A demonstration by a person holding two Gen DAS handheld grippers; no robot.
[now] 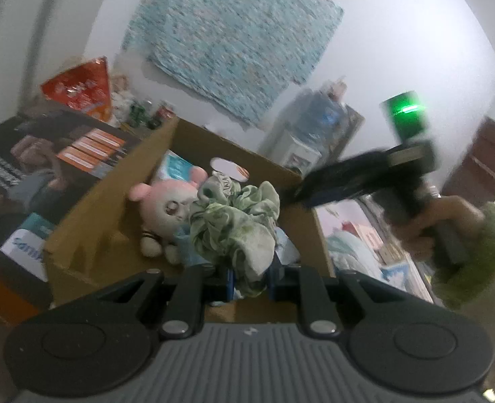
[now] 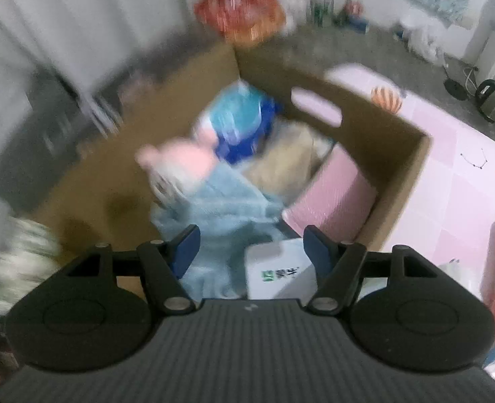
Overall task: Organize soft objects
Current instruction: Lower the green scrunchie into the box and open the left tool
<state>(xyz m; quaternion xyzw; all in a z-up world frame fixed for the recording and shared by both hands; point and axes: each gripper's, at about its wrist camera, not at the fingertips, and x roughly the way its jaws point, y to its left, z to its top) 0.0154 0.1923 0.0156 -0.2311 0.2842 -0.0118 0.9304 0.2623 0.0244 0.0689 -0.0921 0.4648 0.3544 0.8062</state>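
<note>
Fingers of the left gripper pinch a green scrunched cloth over the cardboard box — a pink plush toy lies inside. Blue pads of the right gripper stand apart, holding nothing, tilted down over a blue towel — a hand grips its handle.

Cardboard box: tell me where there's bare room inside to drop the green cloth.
Bare floor shows in the cardboard box along its left wall, beside the pink plush and blue towel. The middle and right are crowded: blue packet, pink pad, white carton.
</note>
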